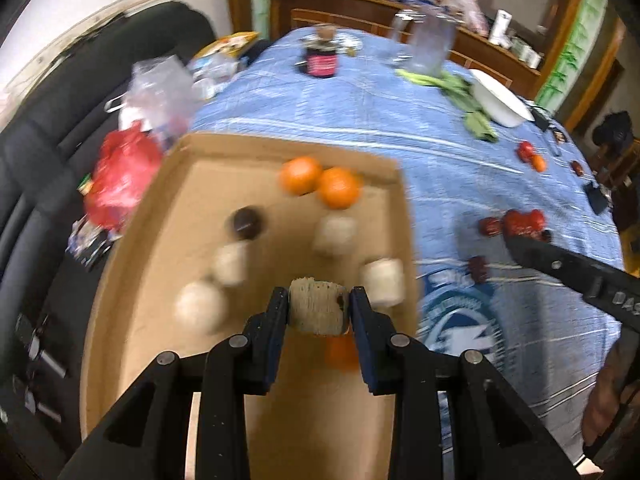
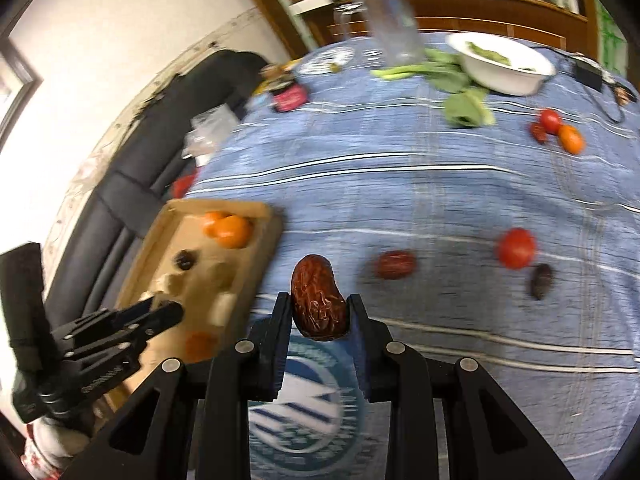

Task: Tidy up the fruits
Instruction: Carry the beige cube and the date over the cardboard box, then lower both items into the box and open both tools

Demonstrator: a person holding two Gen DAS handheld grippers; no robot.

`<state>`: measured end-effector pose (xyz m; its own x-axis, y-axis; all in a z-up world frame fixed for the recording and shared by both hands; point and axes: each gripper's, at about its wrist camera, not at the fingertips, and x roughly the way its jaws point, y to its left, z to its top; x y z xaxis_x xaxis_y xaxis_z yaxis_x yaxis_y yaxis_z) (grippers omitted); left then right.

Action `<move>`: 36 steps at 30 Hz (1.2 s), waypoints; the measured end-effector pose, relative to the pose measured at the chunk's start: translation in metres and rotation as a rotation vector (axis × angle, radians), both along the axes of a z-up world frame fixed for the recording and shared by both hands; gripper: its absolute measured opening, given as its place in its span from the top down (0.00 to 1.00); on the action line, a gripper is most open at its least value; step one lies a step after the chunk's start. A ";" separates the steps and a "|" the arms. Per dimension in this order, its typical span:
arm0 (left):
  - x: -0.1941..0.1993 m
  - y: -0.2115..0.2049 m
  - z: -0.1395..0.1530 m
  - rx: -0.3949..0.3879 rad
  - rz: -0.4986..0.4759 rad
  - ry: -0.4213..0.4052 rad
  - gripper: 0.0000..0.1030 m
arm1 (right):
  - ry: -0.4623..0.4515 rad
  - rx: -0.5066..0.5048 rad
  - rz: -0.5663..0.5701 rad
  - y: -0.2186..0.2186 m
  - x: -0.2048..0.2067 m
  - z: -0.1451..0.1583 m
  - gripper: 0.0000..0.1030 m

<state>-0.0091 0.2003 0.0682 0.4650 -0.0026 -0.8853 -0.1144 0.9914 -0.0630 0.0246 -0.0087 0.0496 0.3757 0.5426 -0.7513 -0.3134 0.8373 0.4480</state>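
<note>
My left gripper (image 1: 319,304) is shut on a foam-netted fruit (image 1: 316,307) and holds it above the cardboard tray (image 1: 140,248). The tray holds two oranges (image 1: 318,185), a dark fruit (image 1: 245,222), several white netted fruits (image 1: 383,286) and a small orange (image 1: 341,351). My right gripper (image 2: 319,308) is shut on a red date (image 2: 318,298) above the blue tablecloth (image 2: 420,200), right of the tray (image 2: 256,216). Loose on the cloth are a date (image 2: 395,264), a tomato (image 2: 516,248), a dark fruit (image 2: 541,280) and a far cluster (image 2: 558,130).
A white bowl (image 2: 502,68) with greens (image 2: 466,108), a clear jug (image 2: 394,24) and a dark jar (image 1: 320,62) stand at the table's far end. A black sofa (image 1: 48,128) with bags (image 1: 120,176) runs along the left. A wooden cabinet (image 1: 400,8) is behind.
</note>
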 end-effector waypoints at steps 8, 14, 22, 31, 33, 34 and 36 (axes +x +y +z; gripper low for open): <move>-0.023 0.047 -0.004 0.017 0.059 0.021 0.70 | 0.012 0.007 0.165 0.085 -0.026 -0.003 0.70; -0.036 0.056 -0.003 -0.006 0.033 0.021 0.70 | 0.030 -0.021 0.253 0.128 -0.042 -0.015 0.70; -0.047 0.062 -0.015 -0.007 0.026 0.054 0.70 | 0.034 -0.065 0.286 0.156 -0.051 -0.028 0.70; -0.050 0.069 -0.018 -0.002 0.027 0.049 0.70 | 0.041 -0.106 0.253 0.159 -0.076 -0.037 0.70; -0.051 0.071 -0.019 -0.001 0.028 0.047 0.70 | 0.046 -0.123 0.243 0.160 -0.080 -0.040 0.70; -0.051 0.071 -0.019 -0.003 0.028 0.046 0.70 | 0.047 -0.132 0.236 0.161 -0.080 -0.041 0.70; -0.051 0.071 -0.019 0.006 0.026 0.045 0.70 | 0.047 -0.144 0.224 0.162 -0.080 -0.043 0.70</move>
